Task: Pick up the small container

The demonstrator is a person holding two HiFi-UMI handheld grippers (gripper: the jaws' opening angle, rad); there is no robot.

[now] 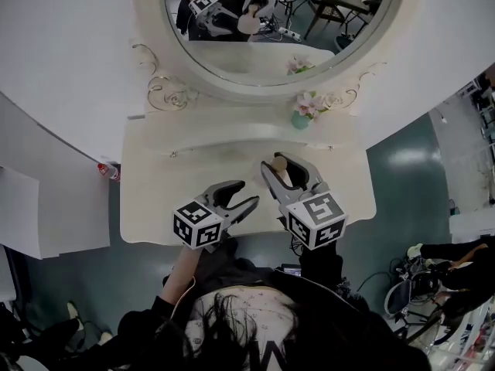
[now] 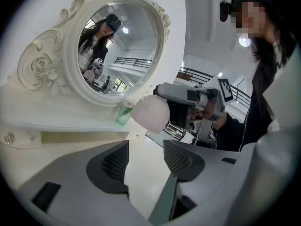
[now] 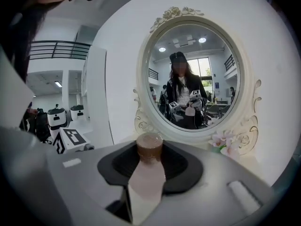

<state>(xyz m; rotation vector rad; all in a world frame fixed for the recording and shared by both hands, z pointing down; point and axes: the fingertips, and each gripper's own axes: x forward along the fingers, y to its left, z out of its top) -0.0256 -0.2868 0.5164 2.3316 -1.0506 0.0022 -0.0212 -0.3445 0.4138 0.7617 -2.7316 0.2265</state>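
No word, brand or number reads clearly. A large white W-like shape (image 1: 261, 354) sits on the person's dark top at six o'clock in the head view. The red label on a small bottle (image 1: 109, 171) at nine o'clock is too small to read. The marker cubes of the left tool (image 1: 241, 195) and right tool (image 1: 283, 166) bear only black-and-white square patterns

Bright, diffuse overhead light; sheen on floor (image 1: 407, 158). The 2 gripper views: fisheye curvature, dark vignetted corners, blurred foreground.
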